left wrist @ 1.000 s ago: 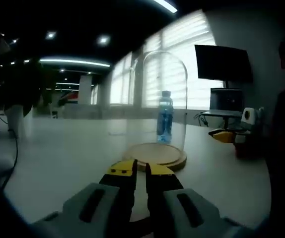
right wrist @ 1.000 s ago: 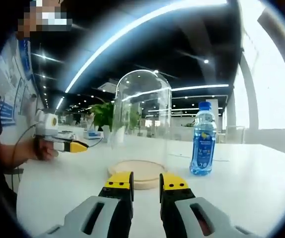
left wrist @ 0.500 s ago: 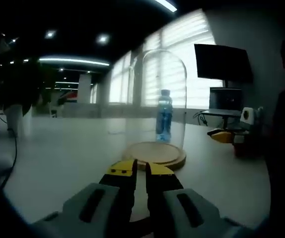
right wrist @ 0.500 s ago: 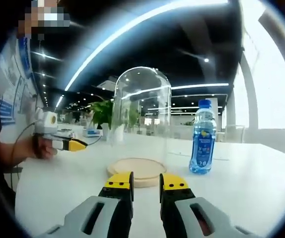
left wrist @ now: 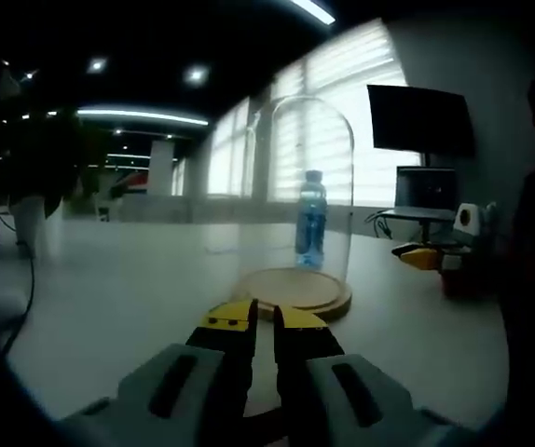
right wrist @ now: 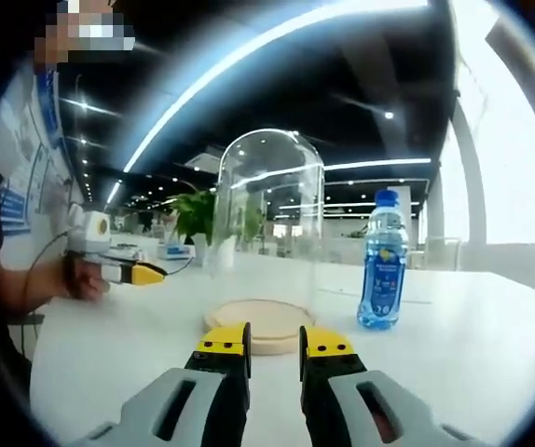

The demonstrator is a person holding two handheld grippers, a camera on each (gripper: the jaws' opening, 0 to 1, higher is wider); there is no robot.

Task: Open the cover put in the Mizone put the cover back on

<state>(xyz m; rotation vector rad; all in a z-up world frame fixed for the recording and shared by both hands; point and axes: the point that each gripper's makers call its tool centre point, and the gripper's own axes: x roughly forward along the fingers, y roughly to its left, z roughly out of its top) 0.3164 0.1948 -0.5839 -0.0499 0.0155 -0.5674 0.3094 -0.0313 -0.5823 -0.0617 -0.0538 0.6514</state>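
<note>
Left gripper view had our left gripper low in front with its yellow-tipped jaws nearly together and nothing between them, facing the tall clear glass dome cover seated on its round wooden base on the pale tabletop. Through the glass we saw the blue Mizone drink bottle standing beyond the dome. Right gripper view showed the other gripper held in a hand at the left, then our right gripper, jaws a little apart and empty, just short of the wooden base, and the bottle well to the right of the dome. We judged the dome light but brittle and slippery, best taken by the sides and lifted straight up; the bottle looked full, firm, best gripped at mid-body. Its label was too small for us to read.
</note>
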